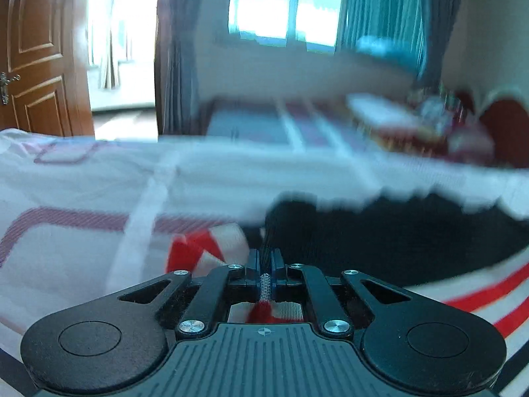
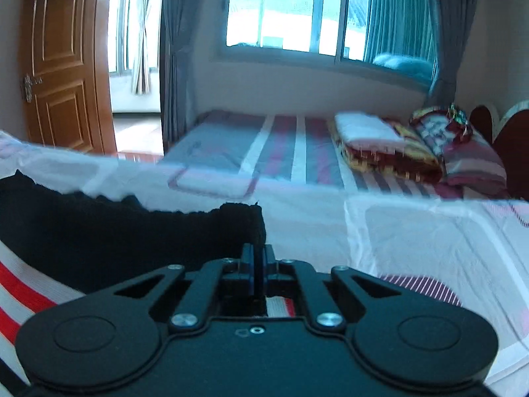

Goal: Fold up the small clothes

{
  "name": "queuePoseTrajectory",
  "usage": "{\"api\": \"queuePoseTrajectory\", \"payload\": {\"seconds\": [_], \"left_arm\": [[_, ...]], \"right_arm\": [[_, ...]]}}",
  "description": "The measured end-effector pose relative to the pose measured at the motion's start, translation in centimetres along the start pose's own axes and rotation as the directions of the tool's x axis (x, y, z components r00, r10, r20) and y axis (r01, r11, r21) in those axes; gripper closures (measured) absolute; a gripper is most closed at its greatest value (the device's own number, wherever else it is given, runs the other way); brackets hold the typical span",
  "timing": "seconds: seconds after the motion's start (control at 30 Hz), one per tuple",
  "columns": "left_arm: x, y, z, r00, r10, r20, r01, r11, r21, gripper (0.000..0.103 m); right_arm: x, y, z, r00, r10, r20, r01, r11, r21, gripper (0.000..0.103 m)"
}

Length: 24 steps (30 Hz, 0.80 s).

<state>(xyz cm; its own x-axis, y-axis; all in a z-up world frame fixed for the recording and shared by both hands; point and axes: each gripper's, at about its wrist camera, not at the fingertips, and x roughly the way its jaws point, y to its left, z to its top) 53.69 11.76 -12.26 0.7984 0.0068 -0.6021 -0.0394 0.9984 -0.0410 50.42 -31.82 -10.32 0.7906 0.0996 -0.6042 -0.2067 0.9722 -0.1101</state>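
Small garment [image 2: 99,231] (black band, red-and-white striped body) lies on white bedsheet [image 2: 413,241]. Left gripper [image 1: 265,264] clamped on band's left corner, right gripper [image 2: 259,258] clamped on opposite corner; paired pinch likely for lifting edge evenly into fold.

Counted: 2 grippers, one per view, the left gripper [image 1: 265,259] and right gripper [image 2: 259,258], each w/ 2 fingers pressed together. 1 black knit garment [image 2: 132,231] w/ red and white stripes. 2 beds: the near bed [image 2: 396,231] under the garment, a far bed [image 2: 264,142] behind. 1 folded blanket [image 2: 380,145] on the far bed. 1 wooden door [image 2: 62,66]. 1 window [image 2: 297,10].
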Motion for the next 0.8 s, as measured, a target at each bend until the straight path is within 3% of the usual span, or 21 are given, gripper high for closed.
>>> {"api": "queuePoseTrajectory", "payload": {"seconds": [0.1,0.17,0.23,0.27,0.33,0.37,0.43,0.5,0.6,0.7,0.8], "left_arm": [[0.3,-1.5,0.3,0.998,0.063,-0.001,-0.063,0.996,0.067,0.094],[0.1,-2.0,0.3,0.993,0.119,0.011,-0.120,0.989,0.084,0.074],[-0.6,-1.5,0.5,0.991,0.129,0.024,-0.130,0.990,0.048,0.026],[-1.5,-1.0,0.6,0.993,0.105,0.045,-0.106,0.994,0.018,0.019],[-3.5,-1.0,0.8,0.990,0.117,0.075,-0.117,0.993,-0.003,0.019],[-4.8,-1.0,0.9,0.991,0.093,0.094,-0.093,0.996,-0.008,0.019],[-6.8,-1.8,0.5,0.989,0.047,0.141,-0.043,0.999,-0.026,0.019],[-7.6,-4.1,0.0,0.988,-0.002,0.155,-0.002,1.000,0.023,0.019],[-7.3,-8.0,-0.7,0.989,-0.097,0.112,0.086,0.991,0.102,0.019],[-7.0,-10.8,-1.0,0.978,-0.203,0.035,0.196,0.969,0.149,0.019],[-6.6,-12.2,-1.5,0.976,-0.216,-0.020,0.216,0.961,0.174,0.019]], "right_arm": [[0.5,0.0,0.0,1.000,-0.015,-0.008,0.015,1.000,0.003,0.098],[0.4,-0.2,0.0,1.000,-0.008,-0.010,0.008,1.000,0.008,0.093],[0.1,-1.2,0.0,1.000,0.004,-0.004,-0.004,0.998,0.059,0.083],[-0.4,-1.9,0.1,1.000,0.017,0.007,-0.018,0.995,0.094,0.075],[-2.6,-2.3,-0.3,0.998,0.008,0.069,-0.016,0.993,0.120,0.060],[-3.5,-2.0,-0.3,0.996,-0.007,0.090,-0.002,0.995,0.098,0.057],[-5.3,-1.4,-0.6,0.993,0.025,0.120,-0.031,0.998,0.054,0.059],[-6.3,0.2,-0.7,0.990,0.063,0.124,-0.064,0.998,0.007,0.059],[-6.3,3.7,-0.4,0.983,0.153,0.104,-0.147,0.987,-0.066,0.063],[-5.5,6.8,-0.1,0.969,0.239,0.059,-0.233,0.968,-0.089,0.065],[-4.6,9.3,0.0,0.954,0.298,0.015,-0.294,0.948,-0.120,0.065]]}}
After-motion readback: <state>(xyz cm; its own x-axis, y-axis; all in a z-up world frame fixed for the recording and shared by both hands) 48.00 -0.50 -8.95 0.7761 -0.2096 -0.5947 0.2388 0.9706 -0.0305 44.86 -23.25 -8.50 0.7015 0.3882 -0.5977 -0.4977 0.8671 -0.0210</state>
